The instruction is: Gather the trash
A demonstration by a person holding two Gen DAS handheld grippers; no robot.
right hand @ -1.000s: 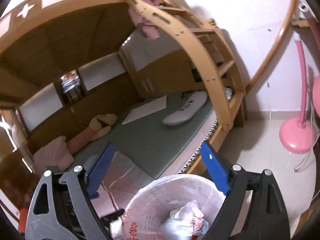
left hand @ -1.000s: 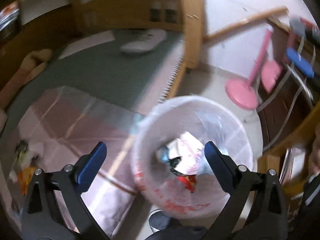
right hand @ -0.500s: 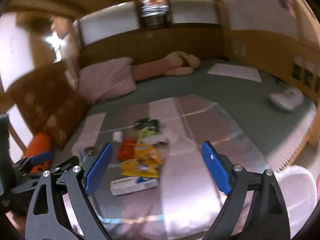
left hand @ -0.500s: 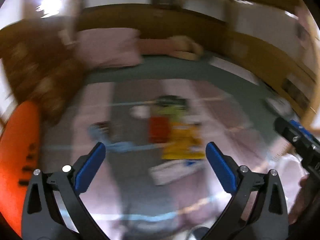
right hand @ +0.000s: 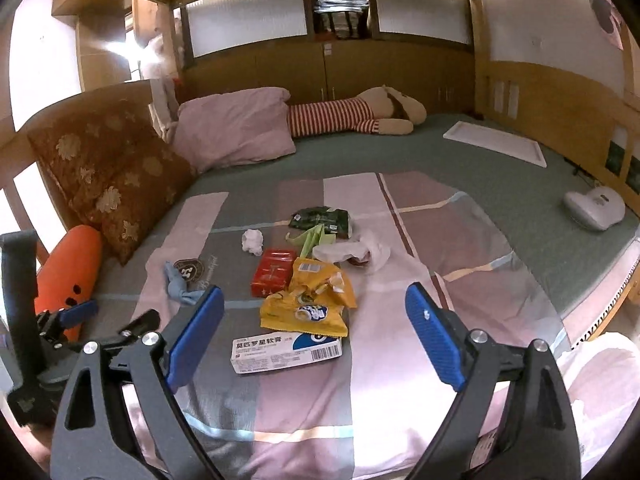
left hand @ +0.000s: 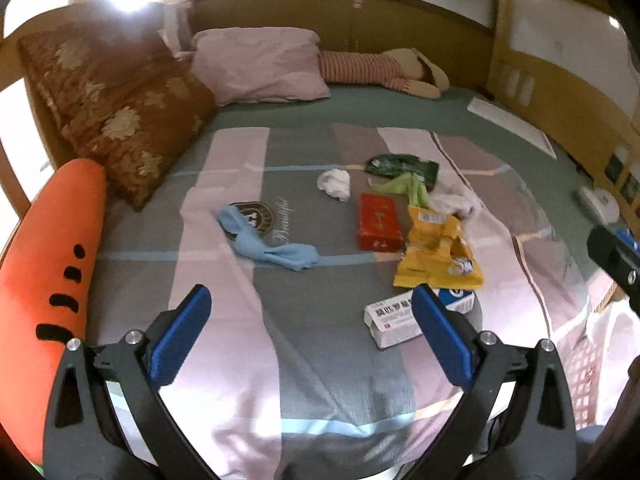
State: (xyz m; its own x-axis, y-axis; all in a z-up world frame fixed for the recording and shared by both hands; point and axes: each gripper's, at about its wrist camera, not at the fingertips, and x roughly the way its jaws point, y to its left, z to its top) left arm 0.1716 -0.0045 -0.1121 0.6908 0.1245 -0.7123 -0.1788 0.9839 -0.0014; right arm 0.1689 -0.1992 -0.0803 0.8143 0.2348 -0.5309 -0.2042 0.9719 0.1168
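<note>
Trash lies scattered on the striped blanket [left hand: 280, 360]: a white medicine box [left hand: 394, 322] [right hand: 286, 349], a yellow snack bag [left hand: 438, 254] [right hand: 310, 304], a red box [left hand: 378, 222] [right hand: 272, 272], a dark green packet [left hand: 402, 166] [right hand: 320, 218], a crumpled tissue [left hand: 334, 184] [right hand: 253, 241], a white wrapper [right hand: 352, 252] and a blue cloth [left hand: 266, 246] [right hand: 178, 284]. My left gripper [left hand: 312, 336] is open above the blanket's near part. My right gripper [right hand: 316, 332] is open, hovering just before the medicine box. Neither holds anything.
A brown floral cushion [left hand: 116, 108], a pink pillow [left hand: 260, 64], an orange carrot plush [left hand: 44, 268] and a striped soft toy [right hand: 352, 116] line the bed's left and back. A white bin liner [right hand: 600, 376] shows at the lower right. A white device [right hand: 596, 202] lies at right.
Both grippers swung away from the lined trash bin on the floor to face the bed; the trash pile now lies ahead. Both stayed open and empty.
</note>
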